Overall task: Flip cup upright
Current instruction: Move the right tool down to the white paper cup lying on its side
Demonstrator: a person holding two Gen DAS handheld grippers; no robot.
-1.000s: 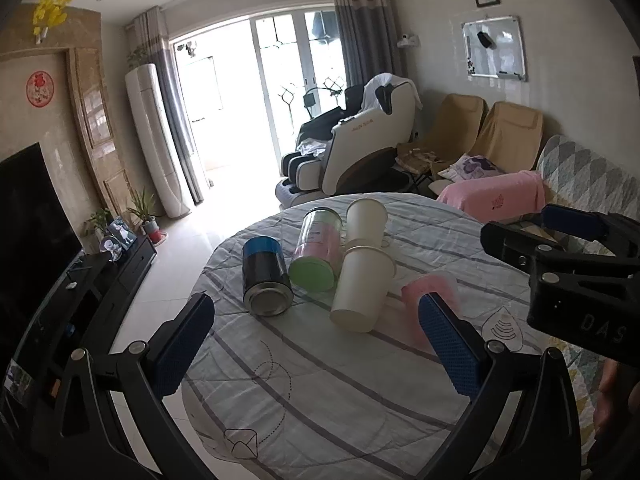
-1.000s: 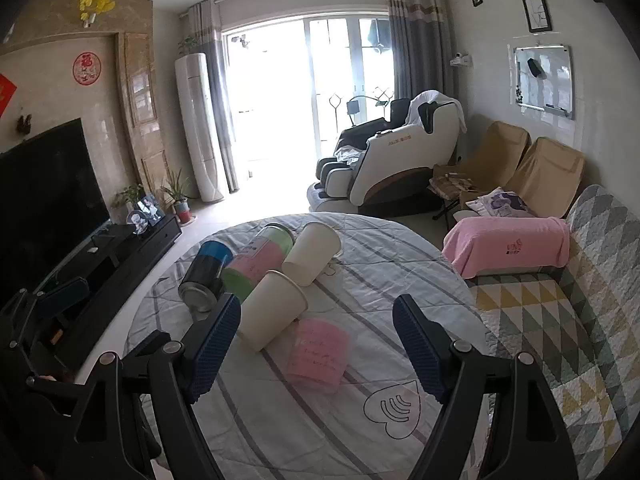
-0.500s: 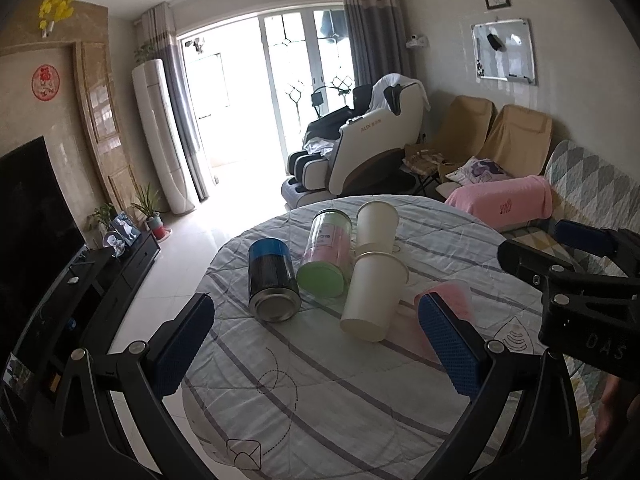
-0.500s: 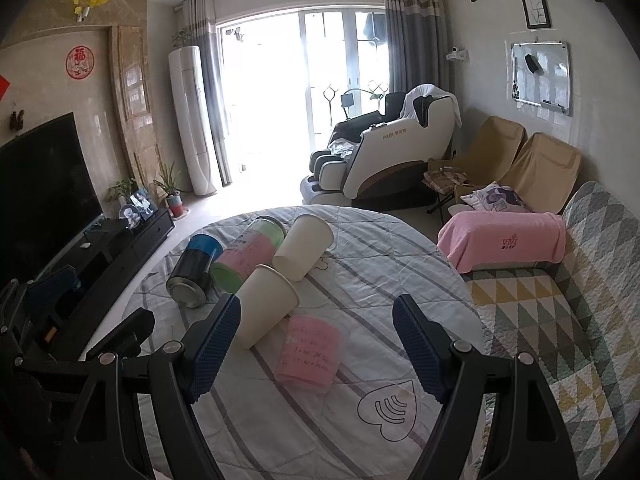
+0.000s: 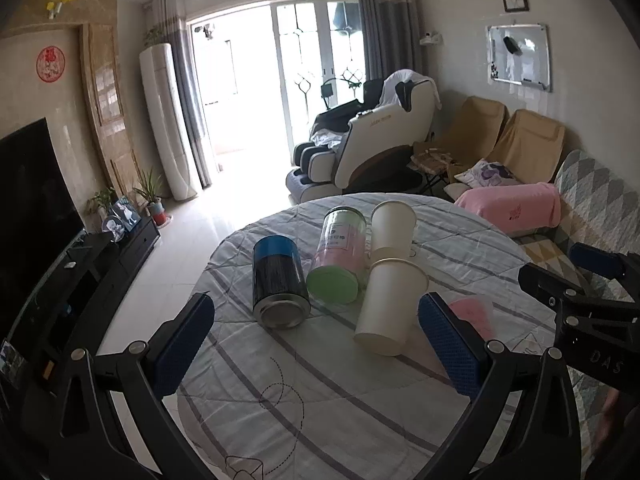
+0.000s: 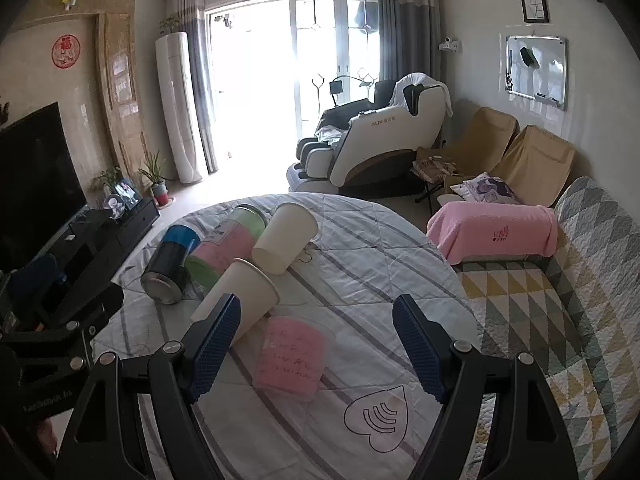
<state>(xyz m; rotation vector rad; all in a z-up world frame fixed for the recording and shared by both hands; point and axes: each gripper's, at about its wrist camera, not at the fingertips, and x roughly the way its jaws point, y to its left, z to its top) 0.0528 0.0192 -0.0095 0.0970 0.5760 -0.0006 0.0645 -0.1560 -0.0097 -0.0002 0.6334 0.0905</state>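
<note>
While both the left gripper [image 5: 316,344] and right gripper [image 6: 318,344] hold jaws open and empty, no flip is done: your translucent pink plastic cup [image 6: 290,356] lies sideways mid-surface, ungrasped.

My left fingers [image 5: 188,340] hang spread above the table [image 5: 320,408]; two paper cups [image 5: 390,304], a tin [image 5: 278,280] and a jar [image 5: 340,260] lie toppled mid-table.

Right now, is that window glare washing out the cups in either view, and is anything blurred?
Left wrist view: window blown out, floor below glaring, but near paper cup sharp and evenly lit; pink cup half hidden by a finger. Right wrist view: same blown-out window, pink cup clear, no motion blur; fisheye bends the edges.
</note>
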